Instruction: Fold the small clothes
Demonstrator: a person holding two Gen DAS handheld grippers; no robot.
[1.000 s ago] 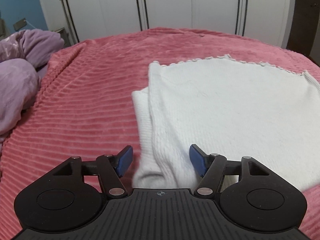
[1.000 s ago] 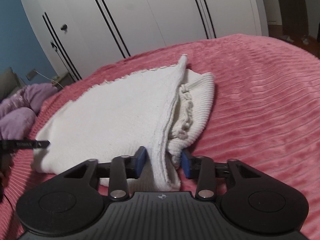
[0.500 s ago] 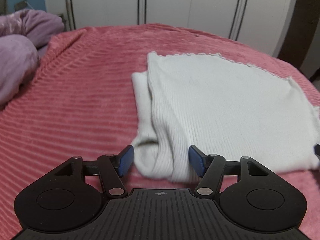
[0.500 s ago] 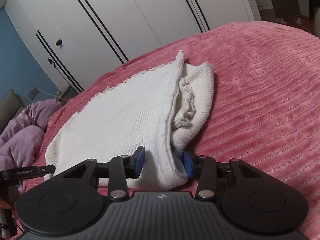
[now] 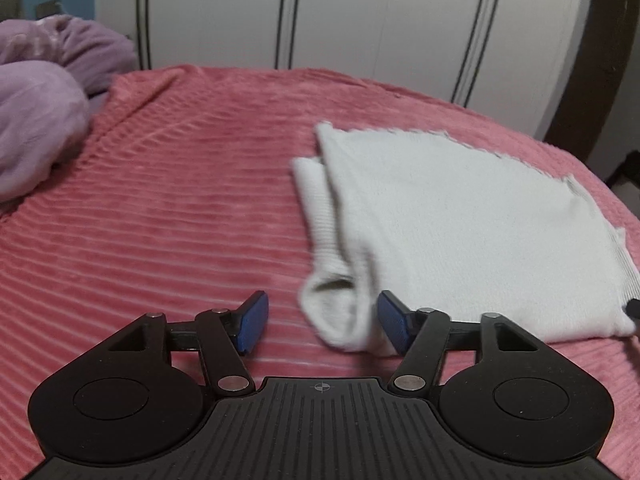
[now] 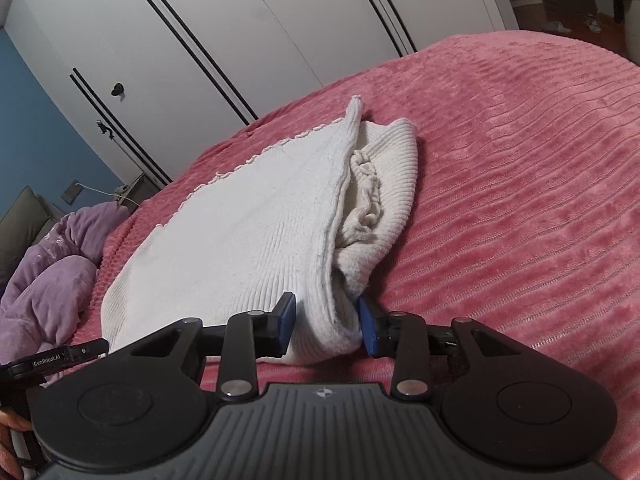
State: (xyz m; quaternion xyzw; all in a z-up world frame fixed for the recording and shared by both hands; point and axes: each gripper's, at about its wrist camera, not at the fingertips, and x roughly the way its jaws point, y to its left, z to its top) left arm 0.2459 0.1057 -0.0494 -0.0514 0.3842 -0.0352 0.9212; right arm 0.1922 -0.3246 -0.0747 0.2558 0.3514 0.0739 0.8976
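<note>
Currently the white knit garment (image 5: 460, 232) lies flat on the pink ribbed bedspread (image 5: 160, 208), folded so that a sleeve (image 5: 320, 216) is tucked along one side edge and another bunched, ribbed sleeve (image 6: 384, 184) shows under the opposite edge; a scalloped hem runs along the far side. Left gripper (image 5: 320, 322): jaws apart and narrowing slightly, with the near cuff end of the sleeve between the blue pads; the right-hand pad (image 5: 394, 324) sits against the cloth, the other pad stands clear of it over bare bedspread, so nothing is clamped. Right gripper (image 6: 326, 330): jaws closing, the near corner of the garment fills the gap between both blue pads and both appear to press on the knit. Tip of the left gripper also visible at the lower left edge of the right wrist view, next to a fingertip. Purple bedding (image 6: 52, 280) heaped beside the bedspread, well apart from the garment. White wardrobe doors (image 6: 240, 40) with dark vertical strips stand behind the bed
</note>
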